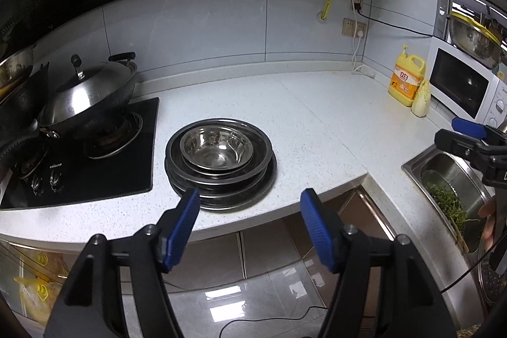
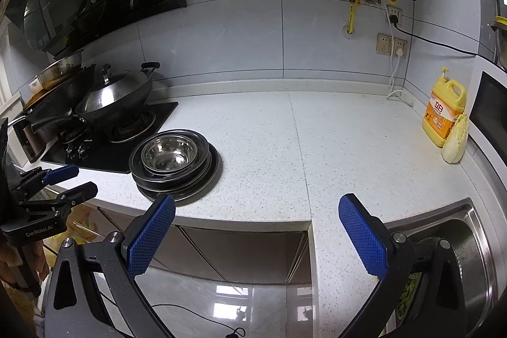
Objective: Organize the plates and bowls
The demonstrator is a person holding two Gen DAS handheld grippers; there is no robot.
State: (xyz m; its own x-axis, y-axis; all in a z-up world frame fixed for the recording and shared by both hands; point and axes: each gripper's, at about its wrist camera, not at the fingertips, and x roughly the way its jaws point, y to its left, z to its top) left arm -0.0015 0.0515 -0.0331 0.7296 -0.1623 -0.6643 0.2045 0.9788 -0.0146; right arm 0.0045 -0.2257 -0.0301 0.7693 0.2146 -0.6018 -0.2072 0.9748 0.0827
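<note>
Here, a stack of steel plates and bowls (image 1: 220, 162) sits on the speckled white surface (image 1: 317, 129), just to the right of the black stove top (image 1: 95, 154) and close to the surface's front edge. The stack is round, dark-rimmed and shiny: wide shallow plates (image 1: 221, 198) lie at the bottom, deeper dishes nest above them, and a small polished bowl (image 1: 217, 149) rests on top, mouth up. Being circular, the stack has no long axis to name; every piece opens upward and lies flat, though the upper pieces sit slightly off-centre toward 10 o'clock on the bottom plate.

In the left wrist view the left tool (image 1: 250, 224) hangs in front of the surface's edge with its blue pads spread wide and nothing between them; the stack lies at about 11 o'clock from it, the left pad overlapping the bottom plate's rim in the picture, though contact cannot be told. The right tool (image 2: 256, 236) is likewise spread and empty, with the stack at 10 o'clock from it. A lidded wok (image 1: 88, 97) stands on the stove, and a yellow detergent bottle (image 1: 405, 78) stands far off at 2 o'clock from the stack.
</note>
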